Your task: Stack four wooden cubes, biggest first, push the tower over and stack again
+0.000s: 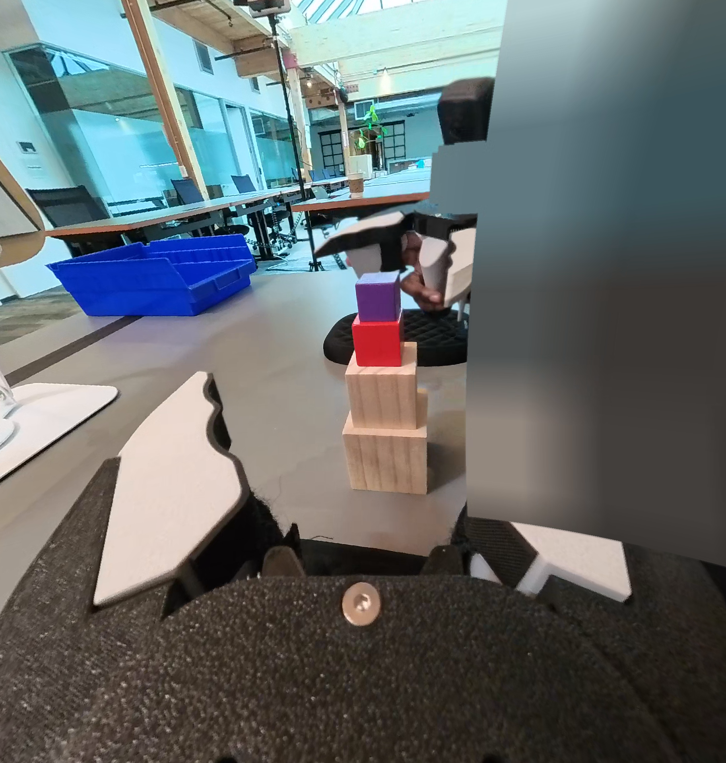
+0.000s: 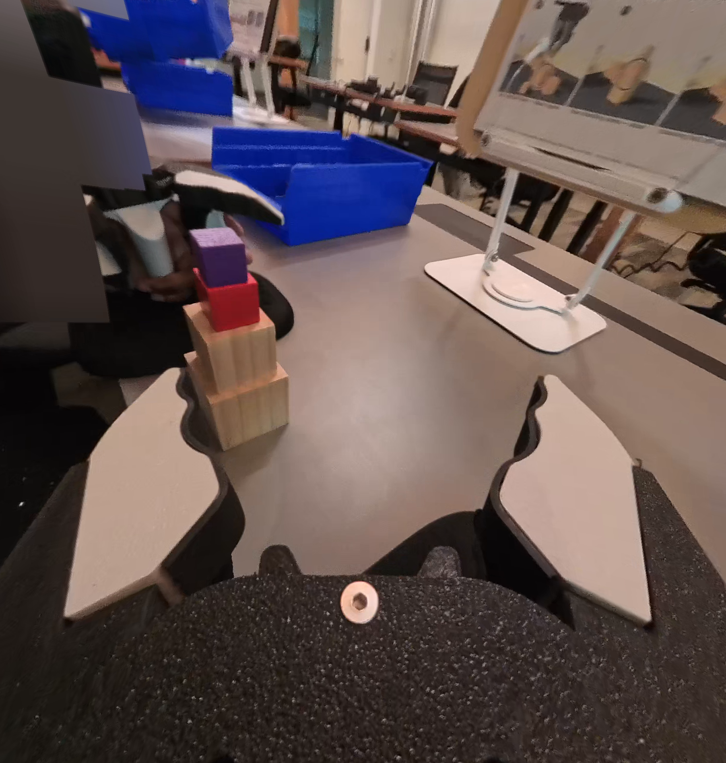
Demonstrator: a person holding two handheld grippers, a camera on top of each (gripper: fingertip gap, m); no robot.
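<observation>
**Four-block tower between two open tools**

A purple cube (image 2: 221, 258) tops a red cube (image 2: 231, 303) on two stacked wooden blocks (image 2: 245, 396), standing on the tabletop (image 2: 394, 371). It rises just ahead of the right tool (image 2: 361, 396), by its left finger, seemingly untouched. That tool gapes empty. The left tool (image 1: 353, 413) looks open too, one finger hidden. Beyond: blue bin (image 2: 332, 186).

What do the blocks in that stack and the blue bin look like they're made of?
Two bottom blocks: bare, unfinished wood, pale with visible grain lines. Red block and purple block: likely painted wood, opaque matte colour hiding any grain. Blue bin: moulded plastic, judging by its uniform colour and ribbed walls.
</observation>
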